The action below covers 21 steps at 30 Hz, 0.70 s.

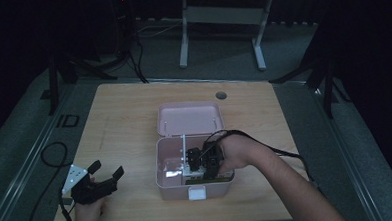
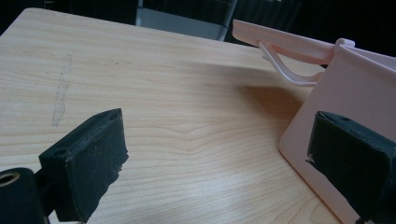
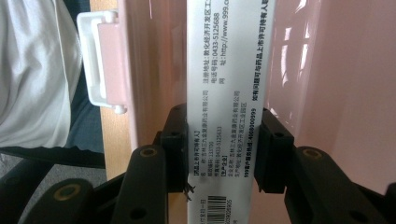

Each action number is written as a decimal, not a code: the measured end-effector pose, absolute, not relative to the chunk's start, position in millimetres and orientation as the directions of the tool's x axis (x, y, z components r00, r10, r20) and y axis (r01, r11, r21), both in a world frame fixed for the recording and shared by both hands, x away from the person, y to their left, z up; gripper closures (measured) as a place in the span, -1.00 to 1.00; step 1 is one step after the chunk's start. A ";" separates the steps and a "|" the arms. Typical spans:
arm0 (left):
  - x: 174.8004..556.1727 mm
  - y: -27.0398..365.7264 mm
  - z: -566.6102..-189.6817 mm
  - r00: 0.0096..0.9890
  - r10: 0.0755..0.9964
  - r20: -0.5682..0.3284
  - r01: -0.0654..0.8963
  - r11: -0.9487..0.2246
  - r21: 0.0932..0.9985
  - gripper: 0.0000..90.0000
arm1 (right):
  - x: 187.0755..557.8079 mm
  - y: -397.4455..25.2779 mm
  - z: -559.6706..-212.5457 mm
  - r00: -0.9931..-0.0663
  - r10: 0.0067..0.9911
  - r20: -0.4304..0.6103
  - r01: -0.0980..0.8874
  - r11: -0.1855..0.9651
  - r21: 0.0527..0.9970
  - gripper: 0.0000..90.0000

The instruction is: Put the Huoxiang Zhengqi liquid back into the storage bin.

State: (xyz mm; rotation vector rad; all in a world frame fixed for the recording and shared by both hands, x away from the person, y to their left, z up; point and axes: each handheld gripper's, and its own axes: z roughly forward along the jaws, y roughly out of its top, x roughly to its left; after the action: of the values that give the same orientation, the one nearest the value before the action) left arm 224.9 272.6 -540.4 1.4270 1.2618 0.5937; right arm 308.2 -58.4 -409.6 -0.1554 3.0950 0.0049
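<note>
High view: a pink box (image 1: pixel 172 180) stands near the front middle of the wooden table (image 1: pixel 124 123), its lid (image 1: pixel 190 119) thrown back flat behind it. The right gripper (image 1: pixel 199 163) reaches down into the box's open top, the right hand (image 1: pixel 236 154) over the box's right rim. The left gripper (image 1: pixel 106 170) rests near the table's front-left corner, well apart from the box, jaws spread. Bare tabletop lies to the left, right and rear of the box; the front wall with its white latch (image 1: pixel 196 192) sits near the table's front edge.

Left gripper view: the two black jaws stand wide apart with nothing between them. The left gripper (image 2: pixel 219 158) looks over open wood toward the box's pink side wall (image 2: pixel 355 93), just beside the right-hand jaw.

Right gripper view: the right gripper (image 3: pixel 223 149) pinches a narrow white carton (image 3: pixel 226 70) printed with black text and a barcode, the pads pressed on its two long edges. The carton lies inside the box between pink walls (image 3: pixel 336 93), with room on either side. The latch (image 3: pixel 100 60) projects past the box wall.
</note>
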 end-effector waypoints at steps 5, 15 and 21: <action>224.6 273.2 -540.3 0.310 0.910 -0.276 0.367 0.154 0.917 -0.89 | 309.3 -58.2 -417.4 -0.995 -0.091 -0.030 -0.091 0.996 -0.003 0.38; 224.7 272.9 -540.3 0.311 0.910 -0.276 0.367 0.152 0.918 -0.89 | 311.0 -59.0 -429.9 -0.994 -0.106 -0.030 -0.106 0.994 -0.010 0.38; 224.8 272.4 -540.3 0.313 0.910 -0.273 0.366 0.150 0.919 -0.89 | 314.8 -61.1 -438.7 -0.995 -0.102 -0.019 -0.102 0.995 -0.005 0.38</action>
State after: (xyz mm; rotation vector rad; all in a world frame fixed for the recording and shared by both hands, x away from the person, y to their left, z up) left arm 224.8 272.4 -540.3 1.4293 1.2578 0.5948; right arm 314.8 -61.1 -438.7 -0.1590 3.1181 -0.0066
